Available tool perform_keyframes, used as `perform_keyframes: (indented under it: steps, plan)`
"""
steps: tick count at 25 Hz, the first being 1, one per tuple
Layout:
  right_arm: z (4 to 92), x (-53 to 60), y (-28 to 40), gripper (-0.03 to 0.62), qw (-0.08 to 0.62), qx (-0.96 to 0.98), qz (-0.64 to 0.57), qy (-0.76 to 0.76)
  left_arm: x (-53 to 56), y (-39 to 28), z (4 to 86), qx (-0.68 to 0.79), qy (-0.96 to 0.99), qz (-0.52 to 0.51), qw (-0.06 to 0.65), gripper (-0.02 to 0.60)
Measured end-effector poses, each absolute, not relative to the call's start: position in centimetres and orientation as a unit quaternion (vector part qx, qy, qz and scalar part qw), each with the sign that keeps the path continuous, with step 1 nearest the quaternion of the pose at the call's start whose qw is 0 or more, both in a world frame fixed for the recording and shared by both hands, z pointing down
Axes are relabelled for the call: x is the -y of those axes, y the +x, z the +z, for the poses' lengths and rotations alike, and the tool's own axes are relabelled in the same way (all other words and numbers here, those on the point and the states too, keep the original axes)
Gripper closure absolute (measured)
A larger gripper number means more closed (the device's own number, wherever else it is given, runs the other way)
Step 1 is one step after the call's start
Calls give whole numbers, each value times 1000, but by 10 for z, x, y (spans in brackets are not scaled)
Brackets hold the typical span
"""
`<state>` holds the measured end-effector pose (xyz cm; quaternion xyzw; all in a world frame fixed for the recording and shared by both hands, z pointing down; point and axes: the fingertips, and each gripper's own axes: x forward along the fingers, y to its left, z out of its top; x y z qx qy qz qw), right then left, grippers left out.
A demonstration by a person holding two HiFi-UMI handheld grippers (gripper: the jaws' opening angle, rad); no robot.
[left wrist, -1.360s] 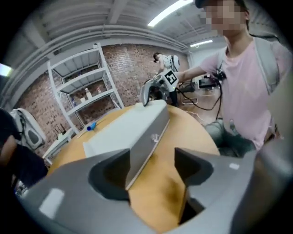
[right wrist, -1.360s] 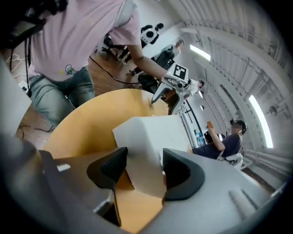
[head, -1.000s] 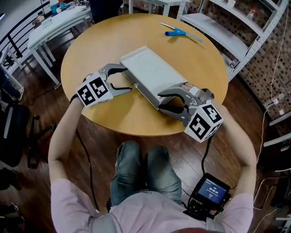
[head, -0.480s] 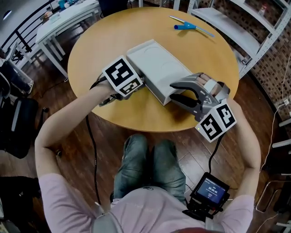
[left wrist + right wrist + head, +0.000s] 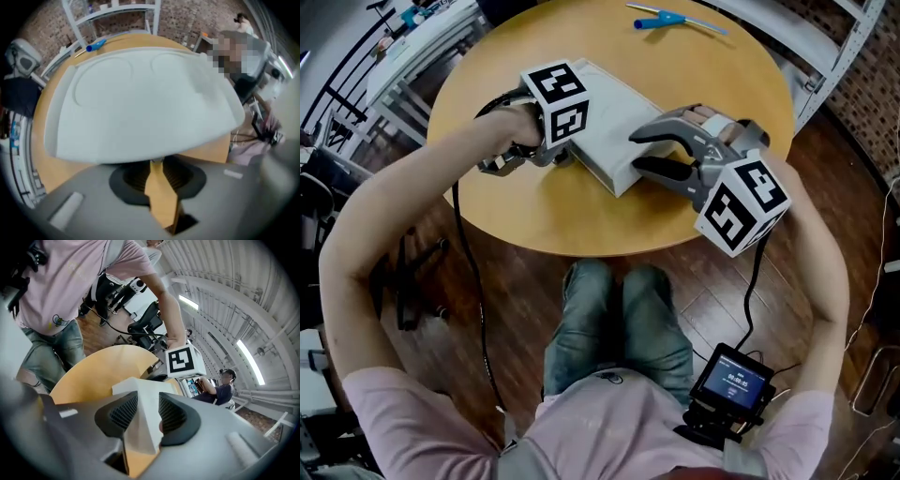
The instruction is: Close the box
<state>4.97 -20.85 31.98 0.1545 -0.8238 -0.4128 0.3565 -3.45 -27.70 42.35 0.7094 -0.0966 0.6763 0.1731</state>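
Observation:
A flat white box lies with its lid down on the round wooden table. My left gripper is at the box's left long edge, its tips hidden under its marker cube. In the left gripper view the box fills the frame just past the left gripper. Its jaws are closing to a narrow slit that shows only table. My right gripper straddles the near right end. In the right gripper view the box corner fills the gap of the right gripper, still closing, pads against it.
A blue-handled tool lies at the table's far side, also seen past the box as the blue-handled tool. White shelving stands at the far right and a white side table at the far left. A handheld screen hangs at my waist.
My left gripper has swung up against the box's left edge, its cube now facing up, and its jaws have narrowed a lot. The right gripper stays at the near end.

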Motion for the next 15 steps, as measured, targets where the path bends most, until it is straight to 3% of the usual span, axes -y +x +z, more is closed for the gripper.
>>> perform_keyframes:
  steps: [3, 6, 15]
  plan:
    - [325, 205, 52, 490, 343, 833, -405, 157, 279, -28, 427, 142, 690, 673, 225, 503]
    - [330, 203, 53, 546, 326, 836, -408, 169, 282, -27, 429, 151, 699, 667, 208, 506]
    - [337, 214, 53, 502, 365, 820, -409, 168, 287, -29, 435, 130, 737, 644, 160, 515]
